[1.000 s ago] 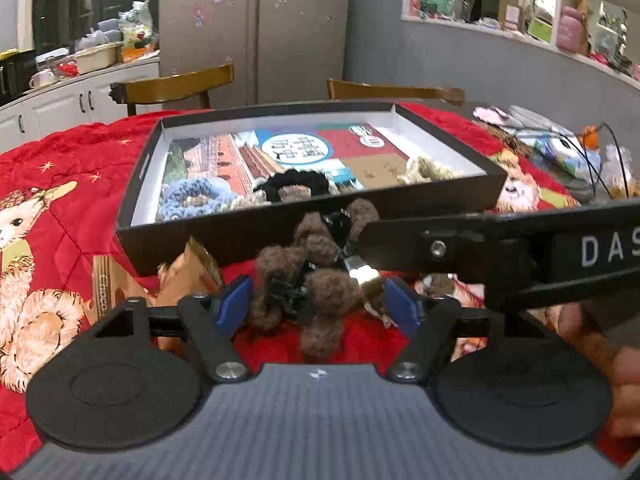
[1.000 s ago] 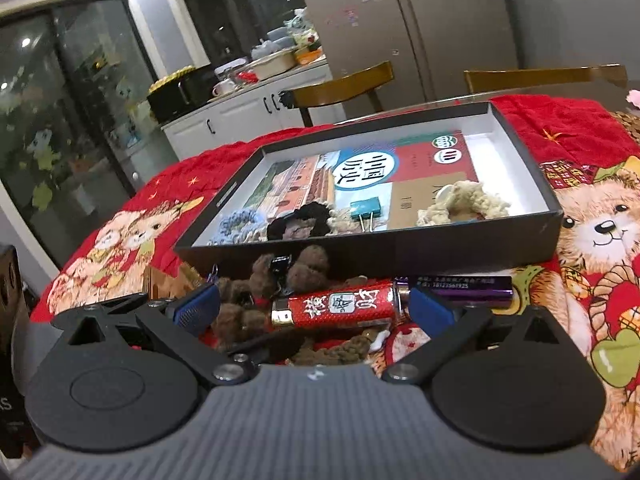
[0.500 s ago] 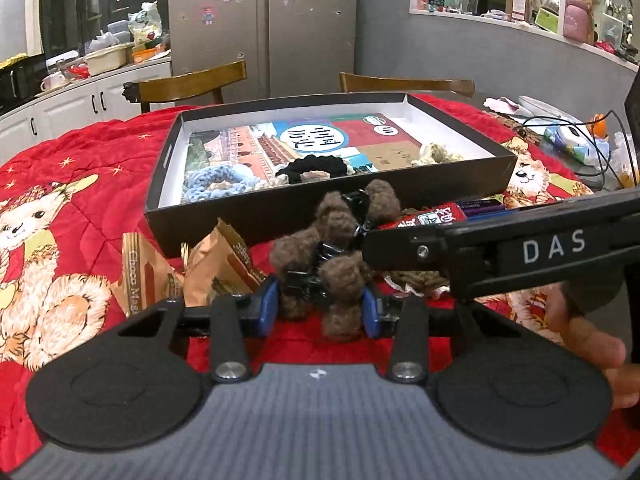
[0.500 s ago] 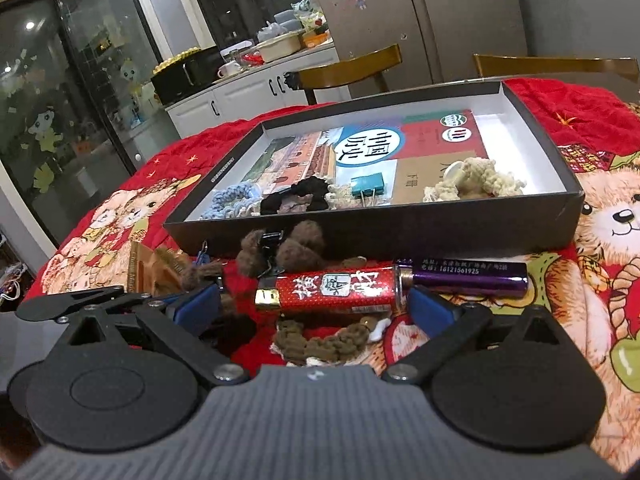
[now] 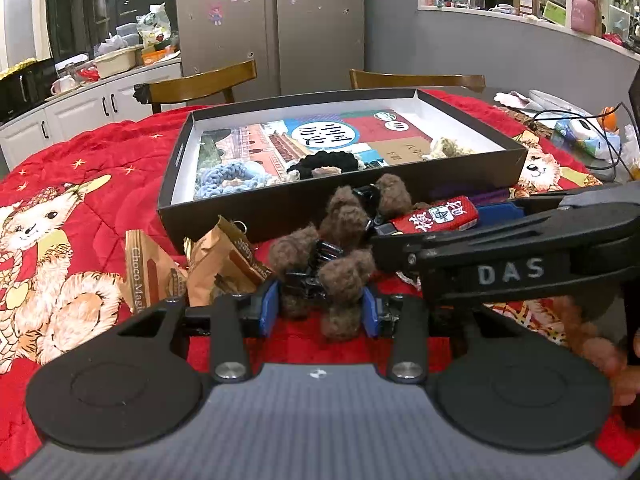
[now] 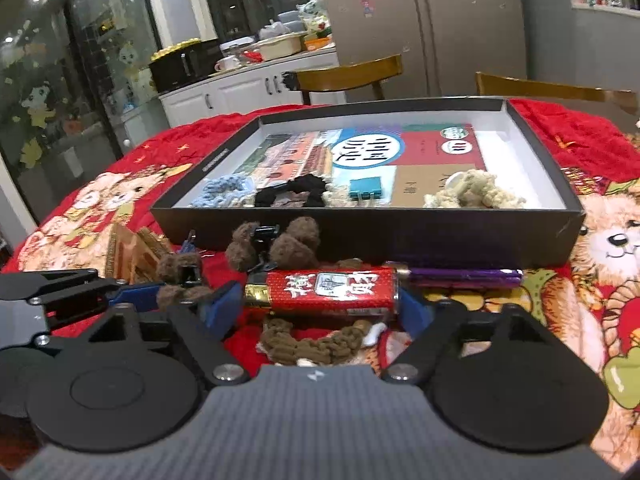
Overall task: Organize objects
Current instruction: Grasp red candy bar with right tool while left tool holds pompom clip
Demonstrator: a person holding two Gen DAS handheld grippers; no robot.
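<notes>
My left gripper (image 5: 318, 308) is shut on a brown fuzzy hair clip (image 5: 320, 268) on the red tablecloth, in front of the black tray (image 5: 280, 212). A second brown fuzzy clip (image 5: 360, 208) lies just beyond it. My right gripper (image 6: 320, 304) has closed on a red lighter (image 6: 328, 290), with both blue pads against its ends. The left gripper's fingers (image 6: 136, 294) with the clip (image 6: 180, 280) show at the left of the right wrist view. The tray (image 6: 400, 236) holds a blue scrunchie (image 6: 224, 192), a black one (image 6: 292, 196), a teal binder clip (image 6: 365, 189) and a cream knit piece (image 6: 476, 192).
A purple lighter (image 6: 460, 276) lies behind the red one, and a brown braided band (image 6: 316, 344) lies under my right gripper. Brown snack packets (image 5: 180, 268) lie left of the clip. Cables and small items (image 5: 580, 136) sit at the far right. Wooden chairs (image 5: 200, 84) stand behind the table.
My left gripper closed on the brown fuzzy clip. My right gripper narrowed onto the red lighter. Both views pulled back a little from the tray.
</notes>
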